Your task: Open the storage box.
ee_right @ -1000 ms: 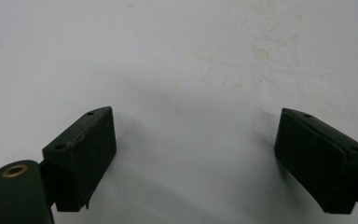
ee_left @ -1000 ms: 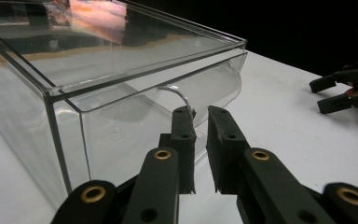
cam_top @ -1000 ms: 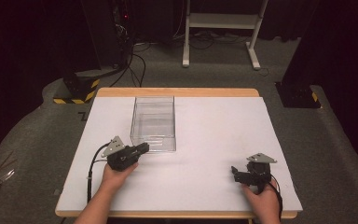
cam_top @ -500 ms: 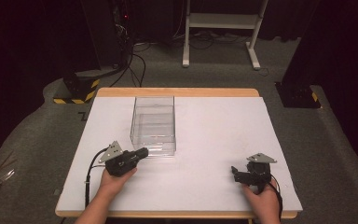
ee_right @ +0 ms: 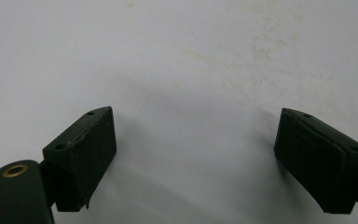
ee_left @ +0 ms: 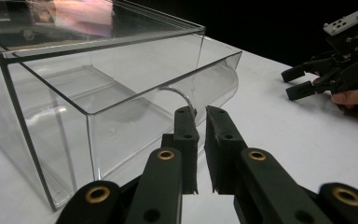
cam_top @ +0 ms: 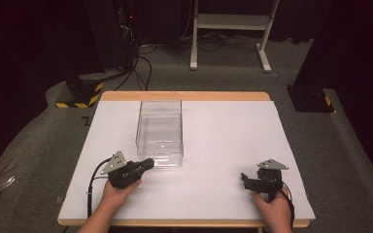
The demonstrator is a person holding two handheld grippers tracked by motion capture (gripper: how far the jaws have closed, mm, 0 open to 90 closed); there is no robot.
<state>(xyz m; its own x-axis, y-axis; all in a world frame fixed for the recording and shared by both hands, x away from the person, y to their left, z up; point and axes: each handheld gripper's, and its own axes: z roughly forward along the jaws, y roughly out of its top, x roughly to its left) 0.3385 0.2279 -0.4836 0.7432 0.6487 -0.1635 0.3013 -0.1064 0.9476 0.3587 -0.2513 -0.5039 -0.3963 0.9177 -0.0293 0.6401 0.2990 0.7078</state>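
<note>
From the high view, the left tool (cam_top: 147, 163) lies low on the white counter (cam_top: 223, 145), its tips aimed at the near end of the clear plastic box (cam_top: 159, 131), which sits just ahead of it and reaches away toward the far edge. The right tool (cam_top: 246, 180) rests well off to the other side, with bare counter between it and the box. In the left gripper view, the left tool (ee_left: 200, 140) has its jaws drawn almost together with a thin gap between them and nothing visibly pinched; the box (ee_left: 98, 88) stands just beyond and to the left of the tips, and a curved handle (ee_left: 179, 95) on its near wall sits right at them. The right tool (ee_left: 303, 81) shows farther off, spread. In the right gripper view, the right tool (ee_right: 193, 154) stands wide open over the bare counter (ee_right: 191, 56).
</note>
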